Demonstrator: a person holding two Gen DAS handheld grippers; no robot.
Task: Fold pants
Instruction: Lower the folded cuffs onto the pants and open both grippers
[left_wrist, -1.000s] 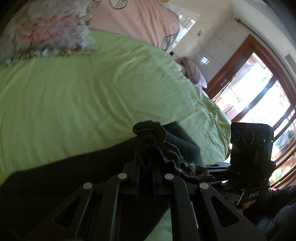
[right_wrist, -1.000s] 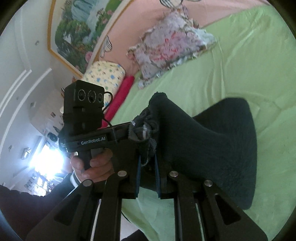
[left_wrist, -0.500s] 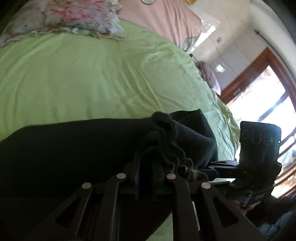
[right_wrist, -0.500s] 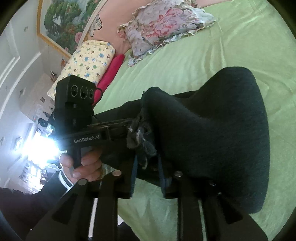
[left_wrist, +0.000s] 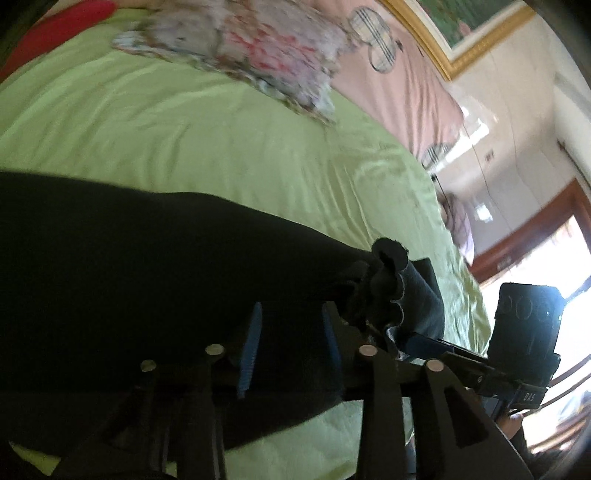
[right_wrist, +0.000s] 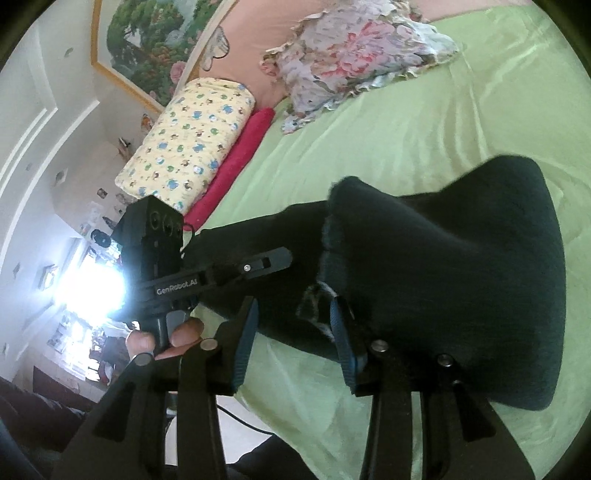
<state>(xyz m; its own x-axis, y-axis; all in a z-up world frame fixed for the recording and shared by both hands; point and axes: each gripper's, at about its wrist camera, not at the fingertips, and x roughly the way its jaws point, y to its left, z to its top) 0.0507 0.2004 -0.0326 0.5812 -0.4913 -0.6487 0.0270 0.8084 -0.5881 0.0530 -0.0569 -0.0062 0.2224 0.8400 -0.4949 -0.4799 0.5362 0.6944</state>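
Observation:
The black pants (left_wrist: 147, 258) lie across the green bed sheet (left_wrist: 221, 147), folded into a thick layer. My left gripper (left_wrist: 290, 328) is open just above the dark cloth, with a bunched hem (left_wrist: 388, 280) right of its fingers. My right gripper (right_wrist: 291, 332) is open too, its blue-padded fingers (right_wrist: 340, 332) apart at the folded edge of the pants (right_wrist: 461, 277). A frayed hem scrap (right_wrist: 314, 302) sits by the right finger. Each gripper shows in the other's view, the left (right_wrist: 266, 264) and the right (left_wrist: 424, 341).
A floral pillow (right_wrist: 351, 55) lies at the head of the bed against a pink headboard (left_wrist: 388, 85). A yellow patterned pillow (right_wrist: 192, 140) and a red bolster (right_wrist: 240, 158) lie at the side. A window (left_wrist: 561, 277) is at the right.
Both grippers have opened and let go of the pants hem. The pants now lie lower on the sheet, and both grippers have drawn slightly back.

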